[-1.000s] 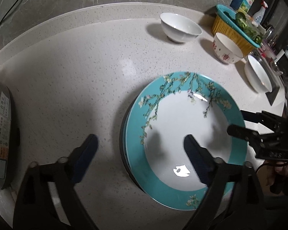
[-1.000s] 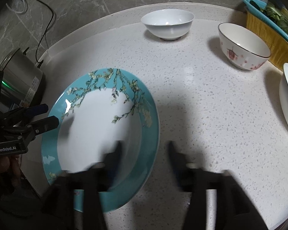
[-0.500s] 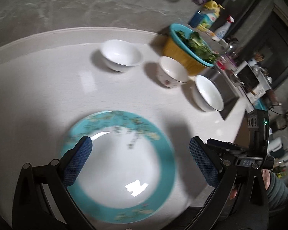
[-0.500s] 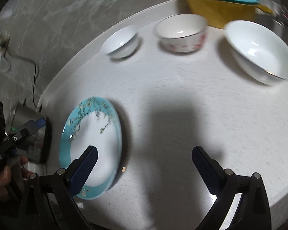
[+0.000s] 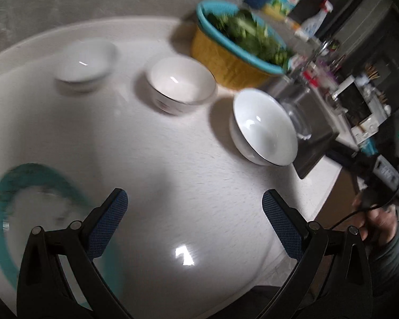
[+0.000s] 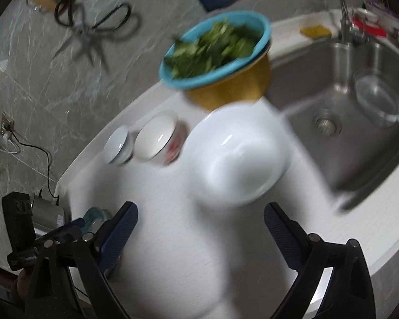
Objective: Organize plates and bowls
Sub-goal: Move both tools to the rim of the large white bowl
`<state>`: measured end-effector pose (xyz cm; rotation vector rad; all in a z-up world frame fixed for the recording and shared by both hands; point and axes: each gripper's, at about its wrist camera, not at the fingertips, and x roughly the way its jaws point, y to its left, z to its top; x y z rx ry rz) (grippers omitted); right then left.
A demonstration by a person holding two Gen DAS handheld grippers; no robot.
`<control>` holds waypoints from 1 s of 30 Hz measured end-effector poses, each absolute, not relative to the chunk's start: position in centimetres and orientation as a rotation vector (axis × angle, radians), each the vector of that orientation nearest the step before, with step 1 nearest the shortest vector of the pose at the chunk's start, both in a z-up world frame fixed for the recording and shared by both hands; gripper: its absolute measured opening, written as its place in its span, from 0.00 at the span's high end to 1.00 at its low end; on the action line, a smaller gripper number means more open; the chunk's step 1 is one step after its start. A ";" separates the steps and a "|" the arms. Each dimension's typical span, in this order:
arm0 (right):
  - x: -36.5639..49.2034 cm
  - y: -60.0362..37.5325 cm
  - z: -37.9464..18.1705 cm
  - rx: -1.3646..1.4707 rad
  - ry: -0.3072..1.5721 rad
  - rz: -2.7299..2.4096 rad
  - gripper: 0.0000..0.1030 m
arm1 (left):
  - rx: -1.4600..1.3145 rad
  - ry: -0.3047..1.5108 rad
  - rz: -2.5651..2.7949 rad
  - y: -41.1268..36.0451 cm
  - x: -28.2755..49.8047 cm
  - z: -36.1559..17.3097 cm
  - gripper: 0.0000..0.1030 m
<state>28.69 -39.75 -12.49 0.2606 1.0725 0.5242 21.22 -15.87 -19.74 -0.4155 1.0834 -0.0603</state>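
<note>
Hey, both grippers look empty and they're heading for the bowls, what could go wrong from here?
The big bowl sits close to the sink edge; a nudge from the open right gripper could tip it in. The two small bowls nearly touch, so wide fingers may knock one.

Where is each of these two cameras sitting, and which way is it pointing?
Left wrist: on the left hand-held gripper, looking down at the white counter, three bowls and the teal plate; its open blue-padded fingers show, plus the person's other hand.
Right wrist: on the right hand-held gripper, open, facing the large white bowl and sink.
Shared: the bowls and the vegetable basket.
</note>
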 end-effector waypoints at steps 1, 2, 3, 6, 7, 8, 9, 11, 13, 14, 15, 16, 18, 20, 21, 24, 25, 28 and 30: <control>29.4 -40.5 -12.6 0.246 1.074 0.521 0.11 | -0.443 1.101 -0.064 -16.9 22.3 -20.4 0.00; 30.3 -41.6 -12.6 0.228 1.084 0.517 0.15 | -0.478 1.120 -0.078 -18.0 23.5 -21.1 0.00; 31.4 -42.5 -12.8 0.219 1.095 0.518 0.16 | -0.493 1.135 -0.080 -18.9 24.4 -21.7 0.00; 33.7 -43.8 -13.8 0.200 1.127 0.536 0.19 | -0.485 1.154 -0.049 -20.8 27.3 -22.9 0.02; 34.4 -44.0 -14.3 0.192 1.140 0.541 0.20 | -0.478 1.162 -0.032 -21.3 28.2 -23.5 0.02; 35.1 -44.3 -15.0 0.196 1.159 0.551 0.20 | -0.479 1.160 -0.023 -21.2 29.0 -24.0 0.02; 35.6 -44.5 -15.4 0.199 1.168 0.558 0.20 | -0.476 1.153 -0.006 -21.5 29.6 -24.2 0.02; 36.6 -44.4 -16.5 0.186 1.193 0.569 0.25 | -0.447 1.149 0.046 -21.8 30.8 -24.5 0.02; 37.5 -44.2 -17.8 0.173 1.225 0.581 0.30 | -0.433 1.152 0.064 -22.1 31.7 -24.9 0.02; 37.9 -44.2 -18.2 0.174 1.234 0.589 0.30 | -0.420 1.152 0.076 -22.4 32.1 -25.0 0.02; 38.4 -44.1 -18.5 0.171 1.240 0.592 0.30 | -0.412 1.154 0.079 -22.7 32.6 -25.2 0.02; 38.7 -44.0 -18.9 0.170 1.246 0.596 0.31 | -0.409 1.157 0.080 -22.8 32.8 -25.4 0.02; 39.4 -43.8 -19.2 0.169 1.249 0.612 0.33 | -0.404 1.164 0.075 -23.3 33.7 -25.9 0.03; 40.2 -43.4 -19.7 0.152 1.257 0.623 0.34 | -0.397 1.170 0.063 -23.9 34.1 -26.4 0.07; 40.6 -43.2 -20.0 0.146 1.266 0.626 0.35 | -0.398 1.185 0.059 -24.2 34.5 -26.8 0.09; 41.4 -42.7 -20.6 0.140 1.284 0.643 0.35 | -0.410 1.196 0.054 -24.4 35.2 -27.2 0.09; 41.6 -42.4 -20.7 0.134 1.288 0.649 0.36 | -0.406 1.197 0.059 -24.4 35.6 -27.3 0.09; 42.3 -41.7 -21.0 0.113 1.302 0.666 0.43 | -0.404 1.204 0.072 -24.4 36.0 -27.6 0.19; 42.8 -41.3 -21.4 0.106 1.322 0.669 0.44 | -0.416 1.216 0.076 -24.3 36.6 -27.9 0.27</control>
